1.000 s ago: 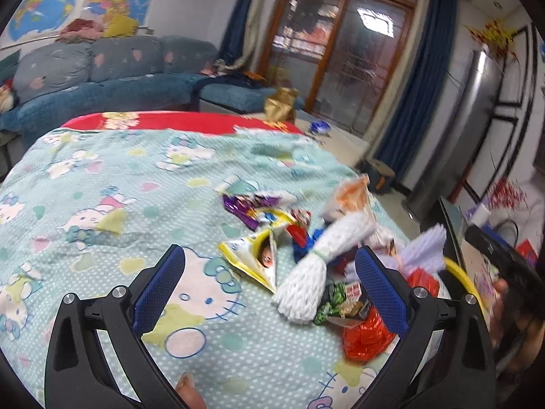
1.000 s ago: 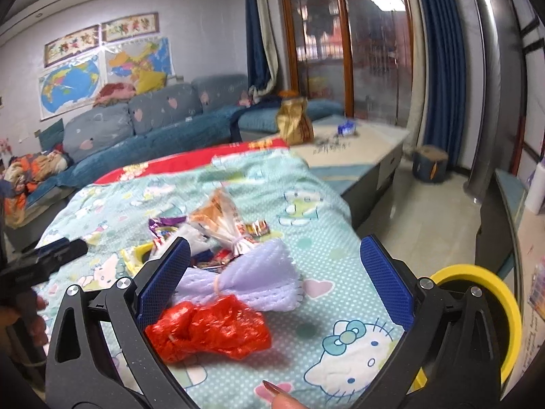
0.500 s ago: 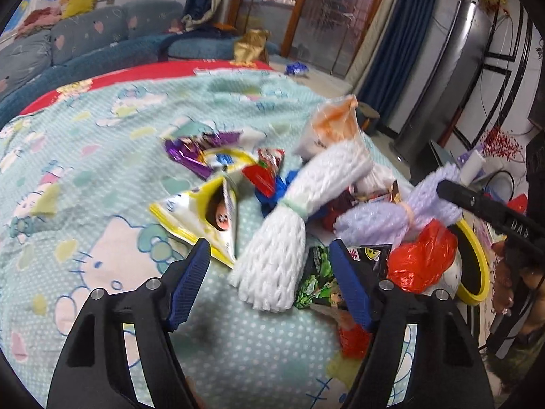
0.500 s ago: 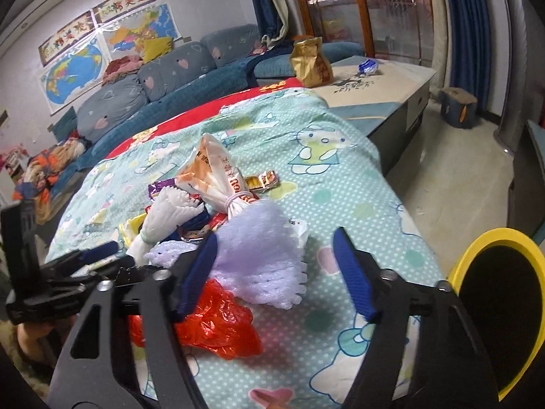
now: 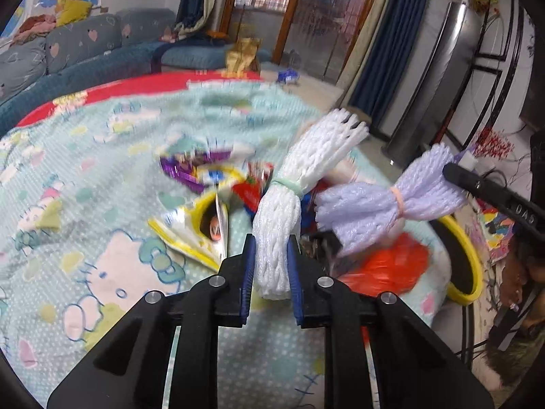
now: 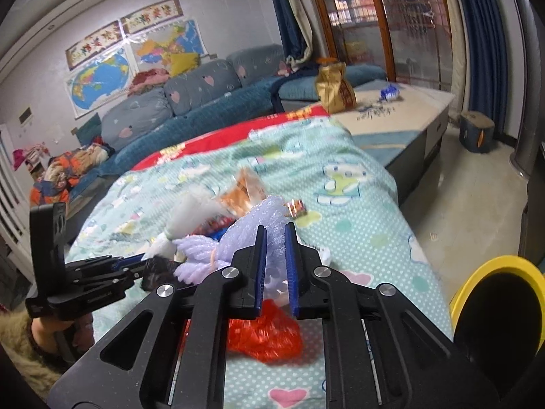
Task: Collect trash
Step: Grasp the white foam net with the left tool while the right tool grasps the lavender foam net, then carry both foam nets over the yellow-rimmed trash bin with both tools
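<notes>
Left gripper clamped on white foam net; right gripper pinching purple foam net — both above wrapper pile. Yellow-rimmed bin beside blanket edge.

The right hand-held gripper has its blue pads pressed on a purple foam net, which bulges out at 12 o'clock of the fingertips. A red plastic bag lies on the bed's cartoon-print blanket just under the gripper body. At 11 o'clock of the purple net sit an orange wrapper and a white foam net, blurred. The left hand-held gripper reaches in from 9 o'clock, touching the pile; how its fingers stand cannot be told. A yellow-rimmed bin stands off the bed at 4 o'clock. A blue sofa runs behind the bed.
</notes>
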Motion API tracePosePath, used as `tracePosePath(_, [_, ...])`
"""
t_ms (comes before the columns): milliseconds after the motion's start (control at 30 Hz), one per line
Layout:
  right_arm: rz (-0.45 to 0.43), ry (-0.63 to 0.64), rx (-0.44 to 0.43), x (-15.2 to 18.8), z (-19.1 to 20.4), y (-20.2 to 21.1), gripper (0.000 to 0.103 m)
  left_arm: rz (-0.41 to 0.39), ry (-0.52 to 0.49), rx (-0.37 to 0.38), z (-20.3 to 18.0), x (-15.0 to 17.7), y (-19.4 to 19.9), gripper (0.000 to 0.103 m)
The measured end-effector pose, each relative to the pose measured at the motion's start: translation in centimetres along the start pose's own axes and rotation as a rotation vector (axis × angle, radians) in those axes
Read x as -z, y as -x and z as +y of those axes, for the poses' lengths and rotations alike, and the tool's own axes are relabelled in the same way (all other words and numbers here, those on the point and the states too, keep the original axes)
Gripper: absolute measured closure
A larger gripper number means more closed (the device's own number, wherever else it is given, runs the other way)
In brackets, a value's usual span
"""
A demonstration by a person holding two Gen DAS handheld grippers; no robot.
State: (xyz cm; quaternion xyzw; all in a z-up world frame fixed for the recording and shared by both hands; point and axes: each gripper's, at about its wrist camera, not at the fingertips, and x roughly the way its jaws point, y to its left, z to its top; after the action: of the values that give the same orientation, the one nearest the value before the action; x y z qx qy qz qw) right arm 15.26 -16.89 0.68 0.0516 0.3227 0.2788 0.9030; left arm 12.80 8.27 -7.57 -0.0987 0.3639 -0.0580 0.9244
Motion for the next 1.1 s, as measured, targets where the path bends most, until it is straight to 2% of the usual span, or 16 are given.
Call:
tracePosePath(200, [-0.086, 0.000, 0.034, -1.2, -0.2, 2.8, 0.096, -0.091, -0.018, 0.013, -1.0, -1.7, 2.9, 0.086])
tracePosePath(300, [-0.118, -0.016, 0.065, -1.4, -1.0, 3.8, 0.096, -0.114, -0.032, -0.005, -1.8, -2.5, 3.5, 0.086])
tracePosePath(467, [-0.163, -0.048, 0.132, -1.5, -2.8, 5.6, 0.096, -0.142, -0.060, 0.034, -3.5, -3.4, 4.4, 0.087])
tracePosePath(667, [-0.189, -0.087, 0.212, -1.2, -5.2, 7.7, 0.096, -0.145, -0.125, 0.094, -7.1, -3.8, 4.3, 0.087])
tracePosePath(1100, [-0.220, -0.149, 0.425, 0.9, -10.4, 12.3, 0.096, -0.089, -0.219, 0.236, -14.9, -3.3, 0.9, 0.087])
